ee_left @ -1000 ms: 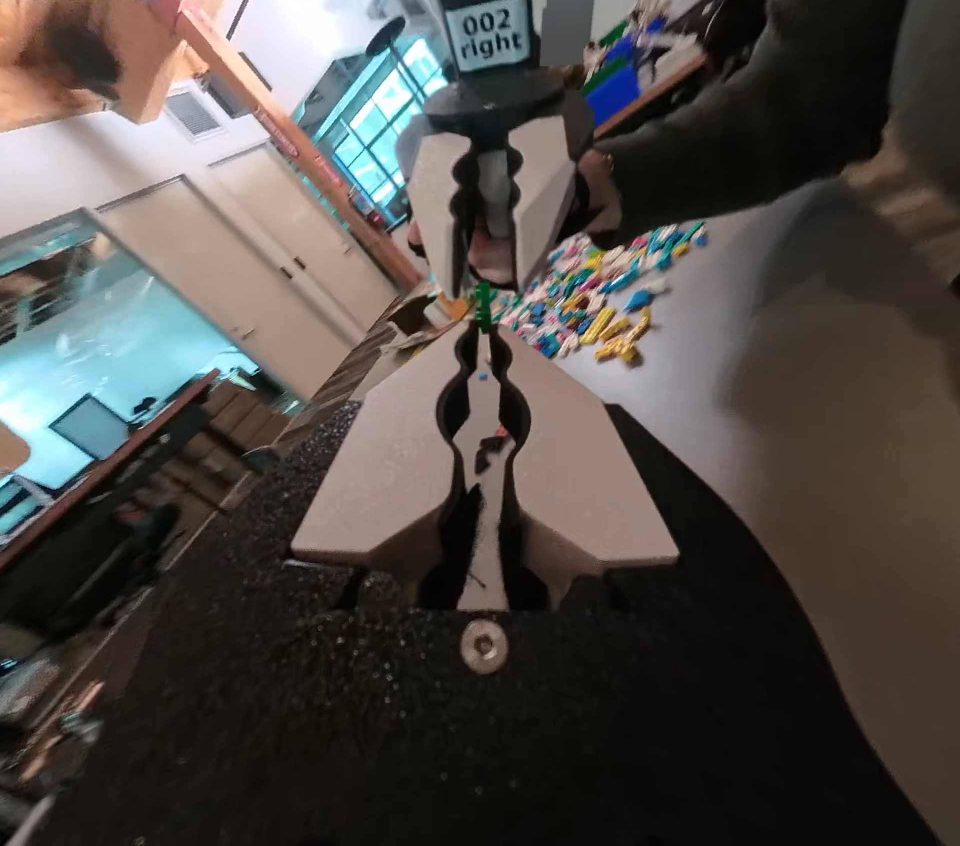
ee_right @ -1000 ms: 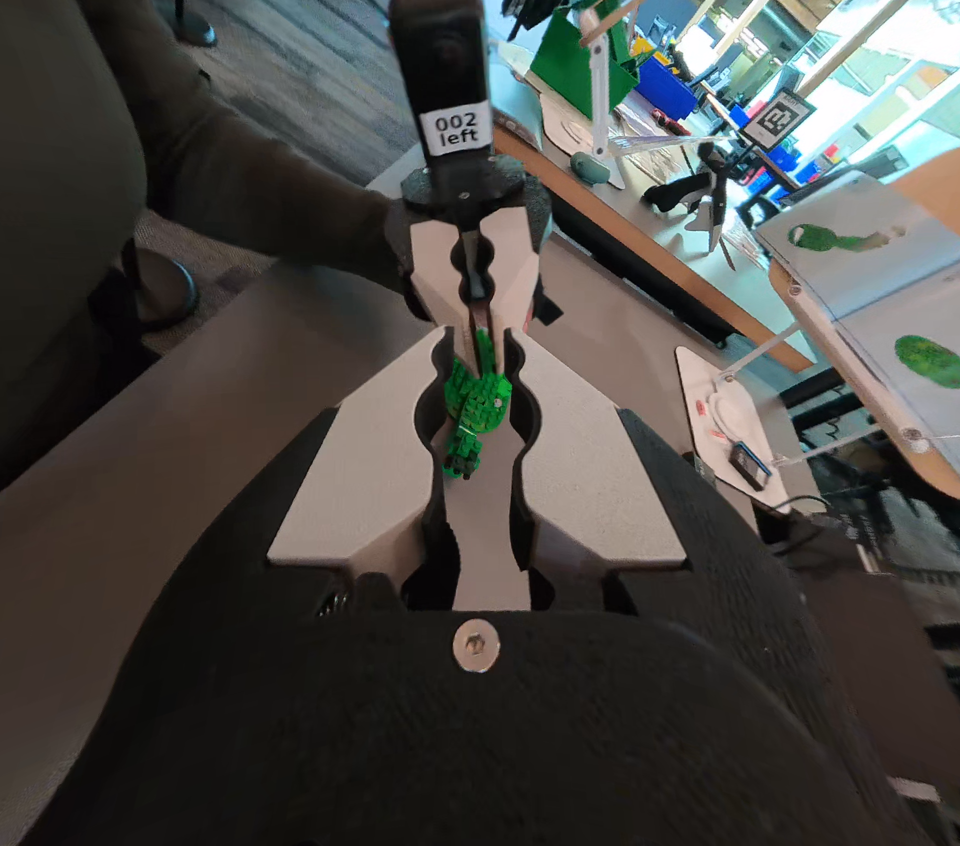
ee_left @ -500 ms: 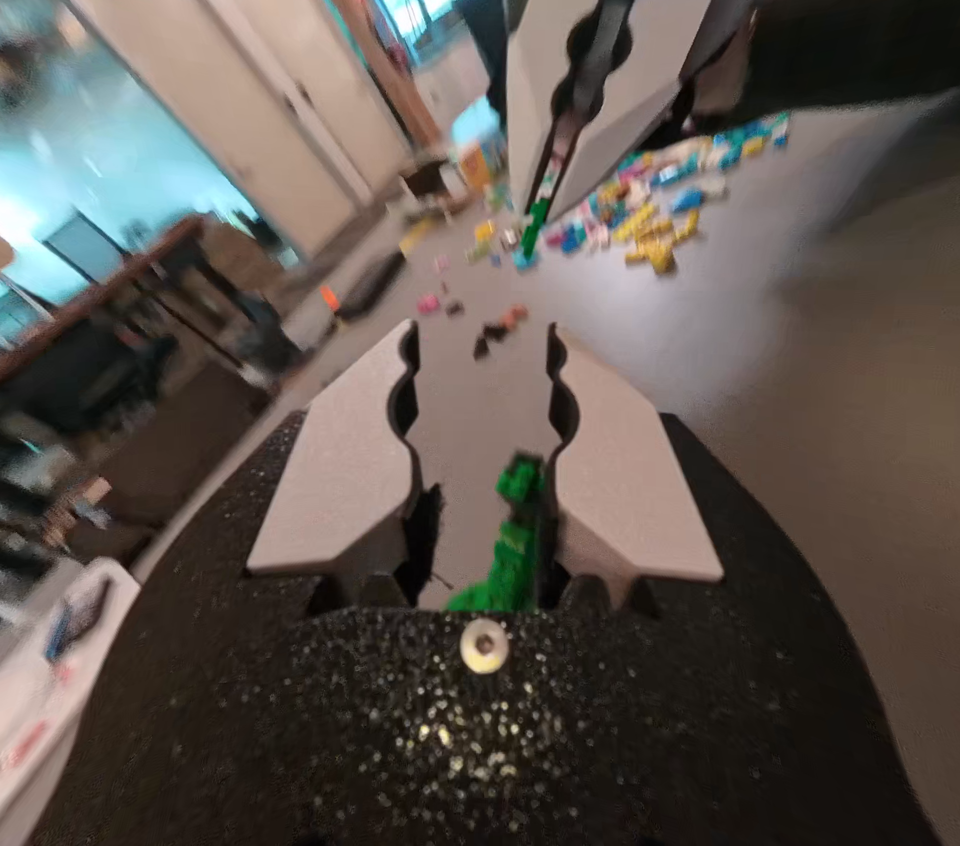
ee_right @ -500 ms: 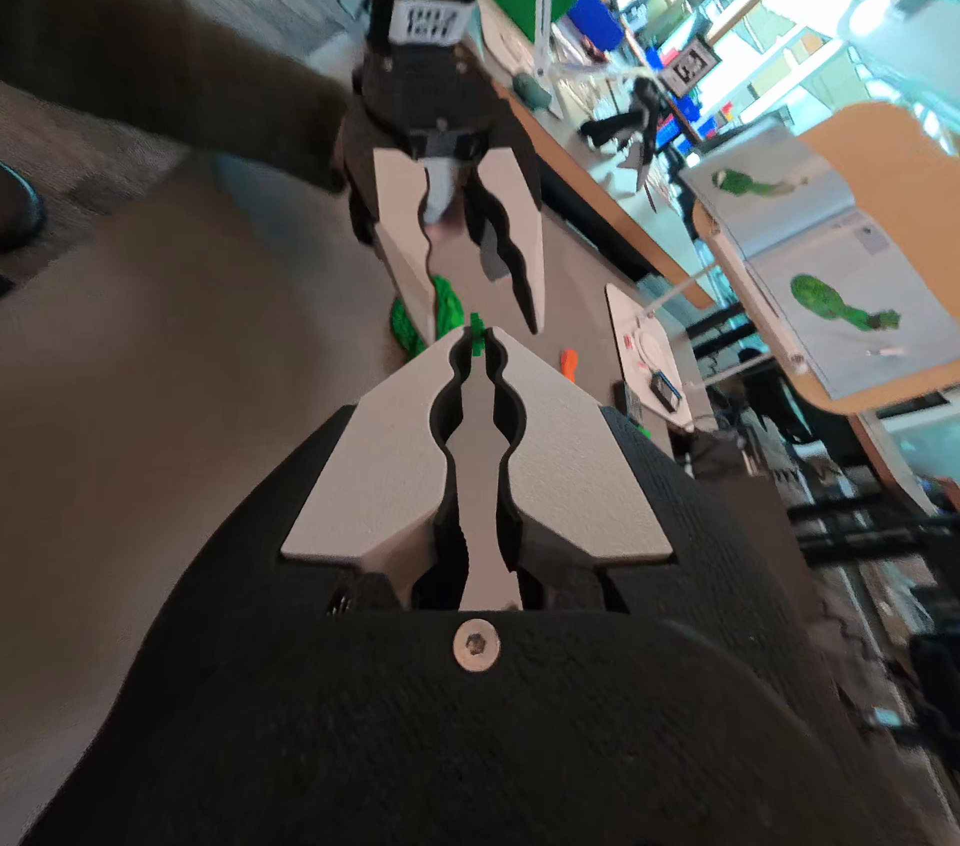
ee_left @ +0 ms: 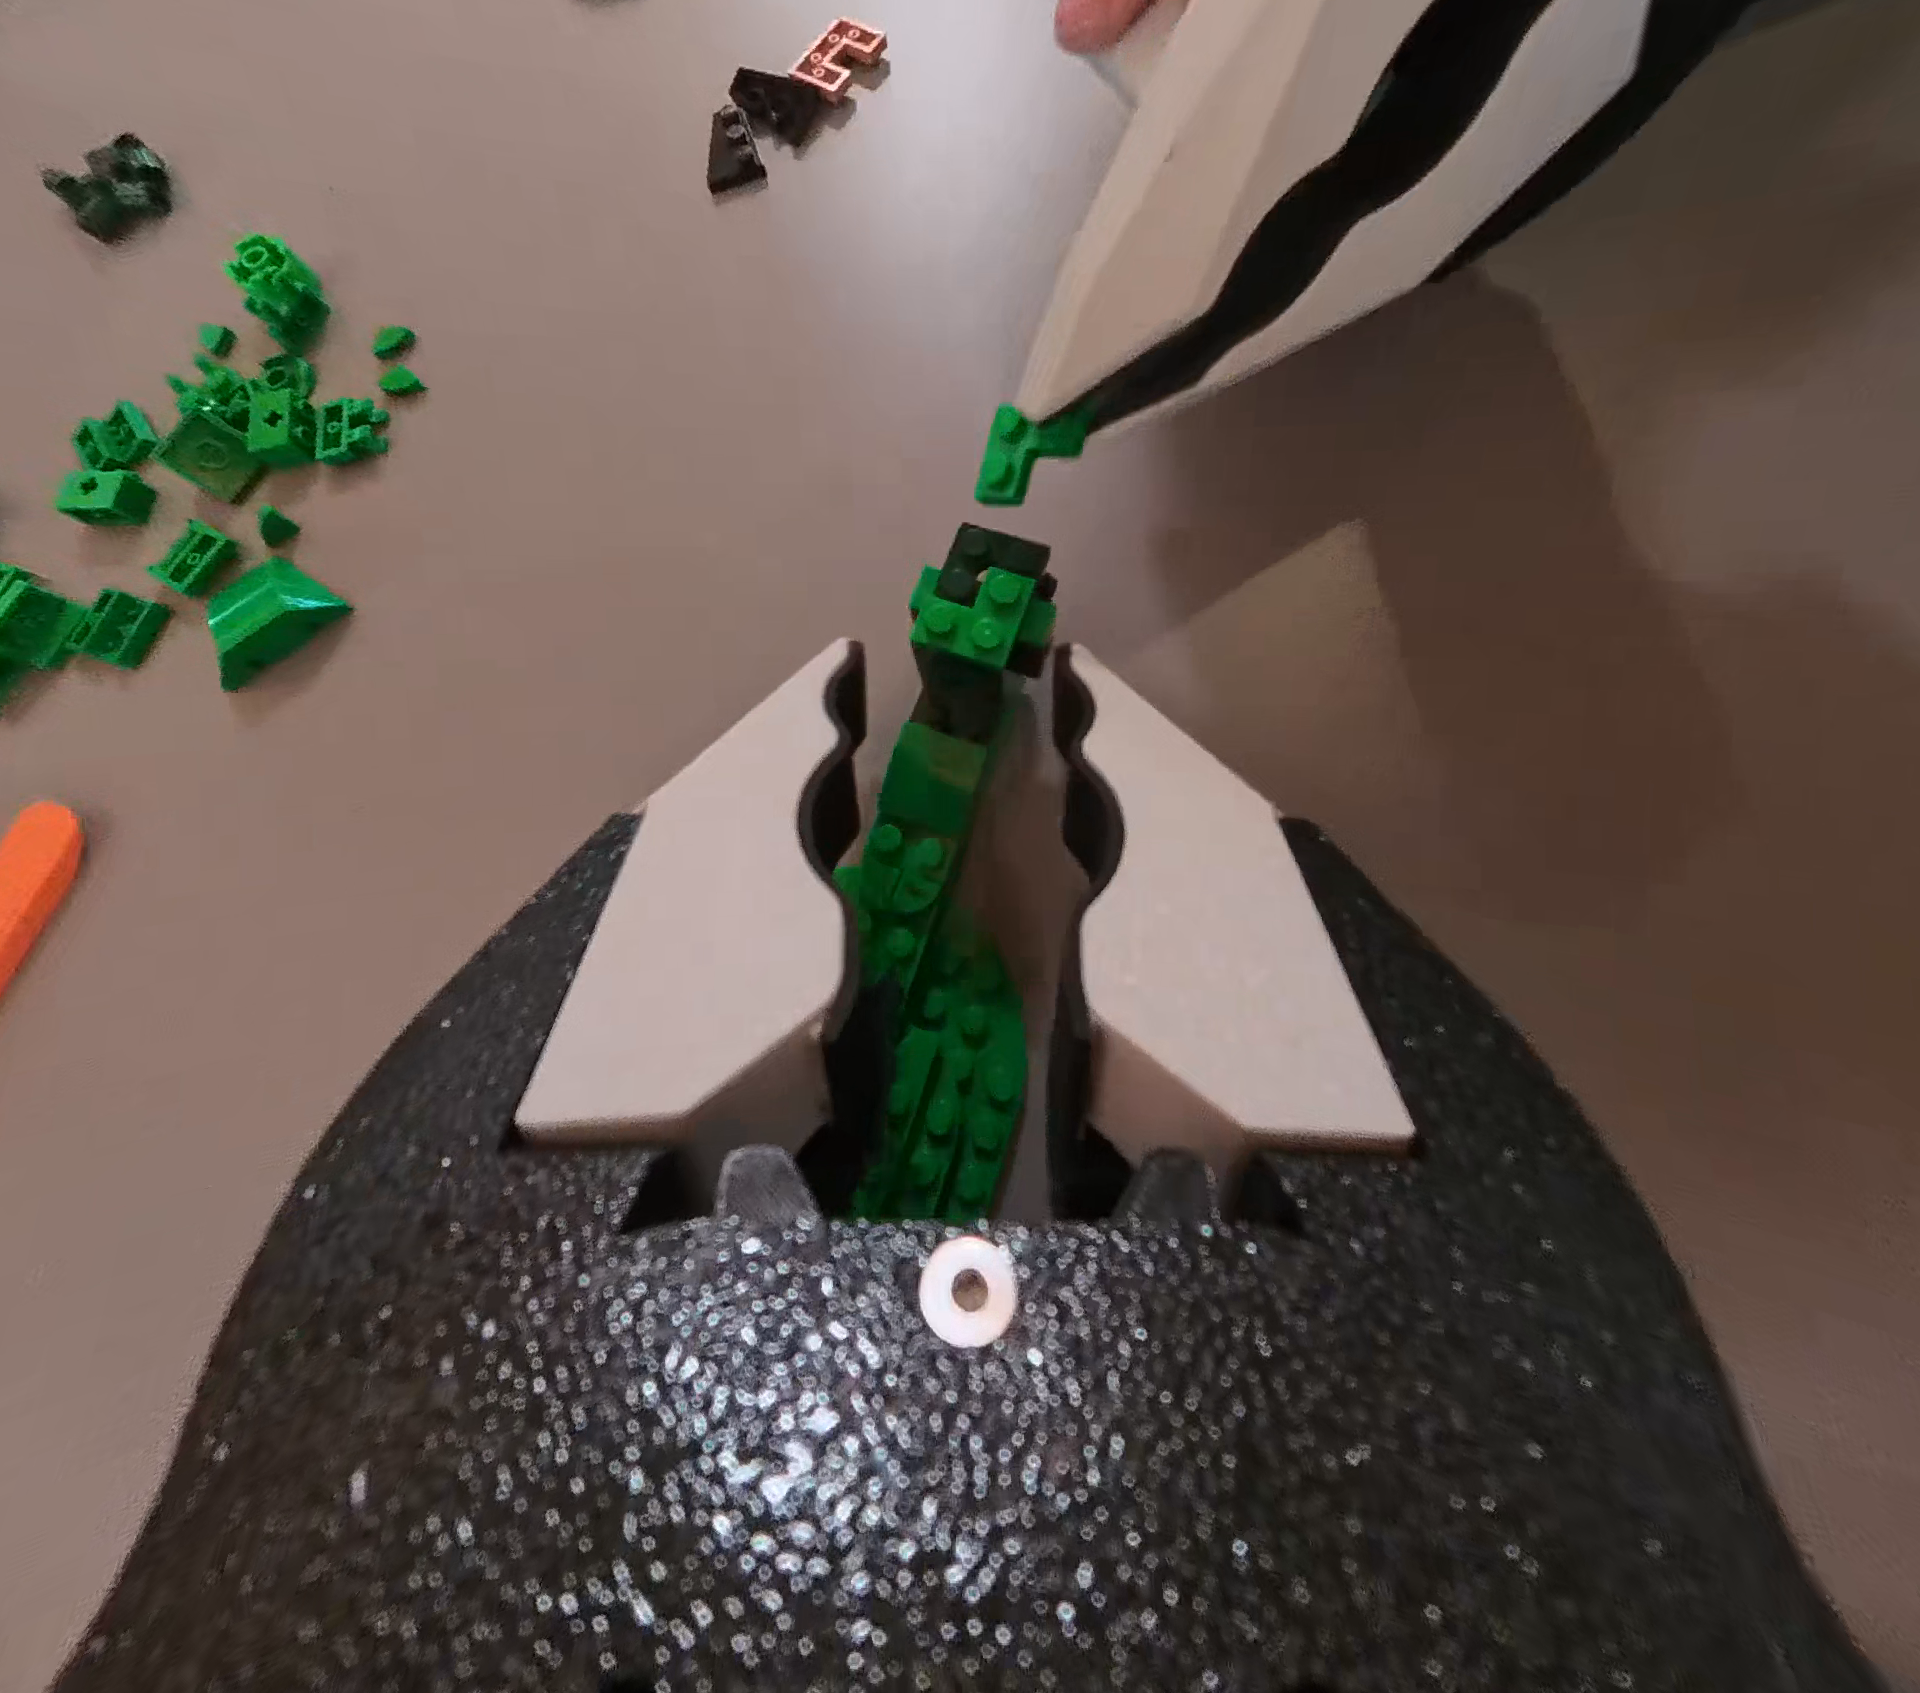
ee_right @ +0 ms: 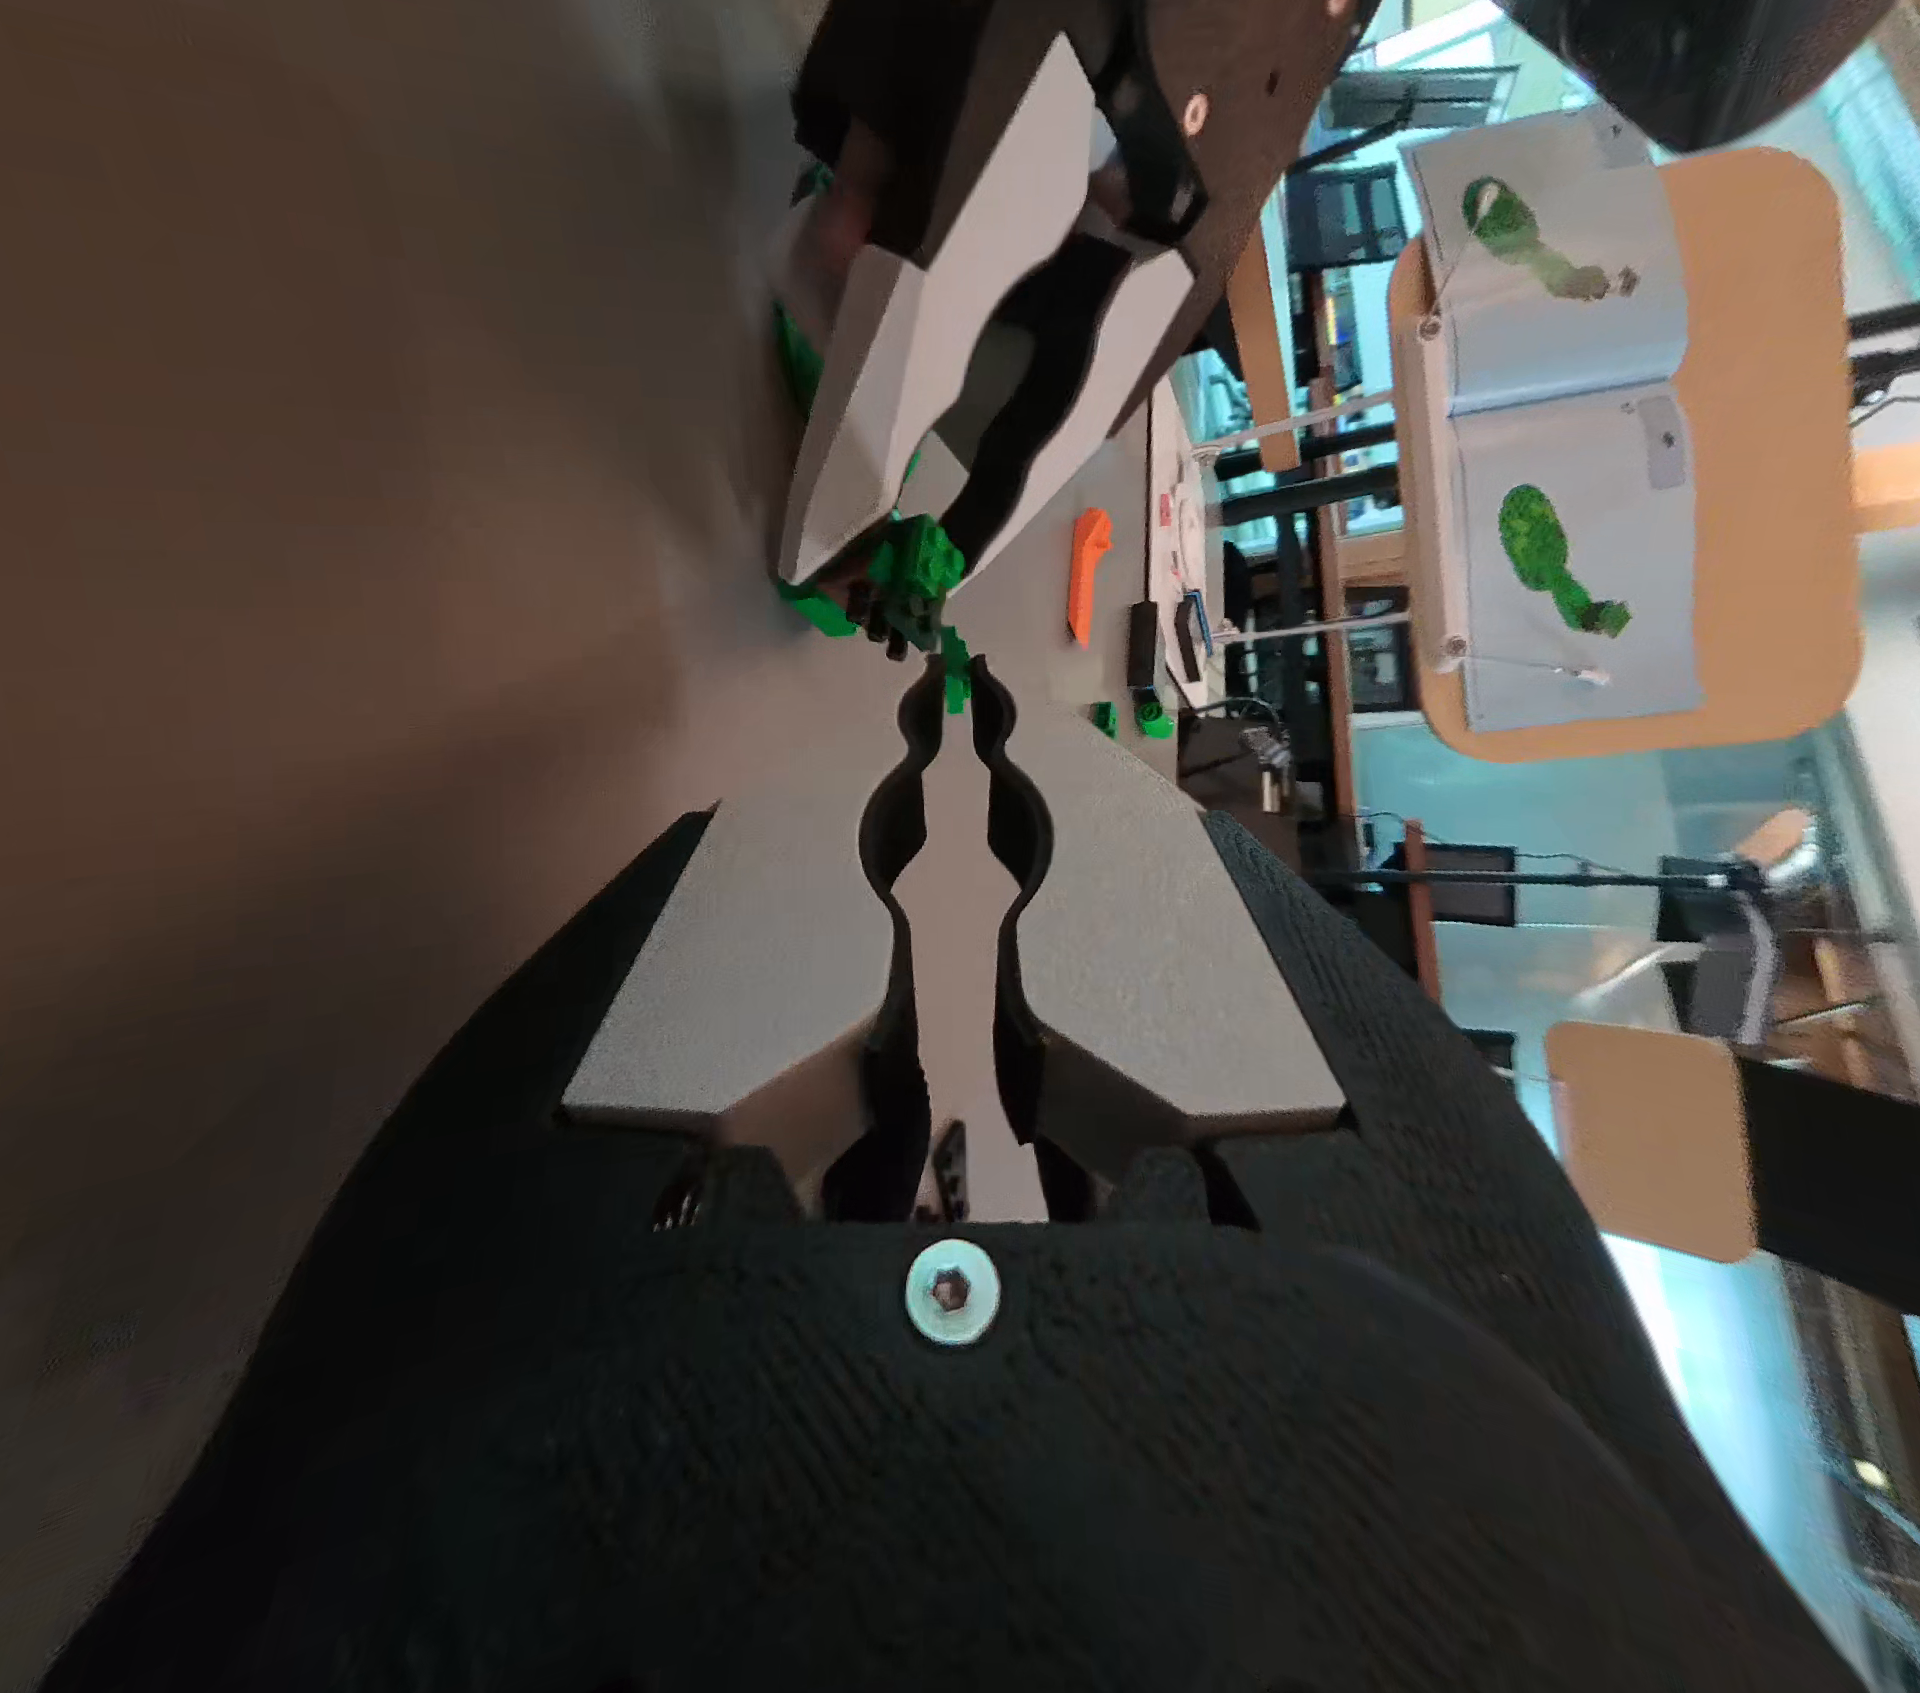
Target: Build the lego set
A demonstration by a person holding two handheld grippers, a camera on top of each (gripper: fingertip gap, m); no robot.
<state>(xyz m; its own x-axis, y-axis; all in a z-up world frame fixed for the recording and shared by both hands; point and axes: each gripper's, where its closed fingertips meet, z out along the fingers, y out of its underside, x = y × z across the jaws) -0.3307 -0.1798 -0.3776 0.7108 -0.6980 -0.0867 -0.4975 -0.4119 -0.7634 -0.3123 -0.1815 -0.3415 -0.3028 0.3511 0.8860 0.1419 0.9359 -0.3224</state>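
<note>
Left gripper [ee_left: 956,677]: clamps the studded green lego build [ee_left: 951,864]
Right gripper [ee_left: 1049,422]: pinches an L-shaped green plate [ee_left: 1013,454]; just above the build
Around: loose green bricks [ee_left: 208,448]; black wedges [ee_left: 764,121]; grey table [ee_left: 623,344]

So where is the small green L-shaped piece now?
In the left wrist view, the small green L-shaped piece is pinched at the right gripper tips, just above the green assembly.
</note>
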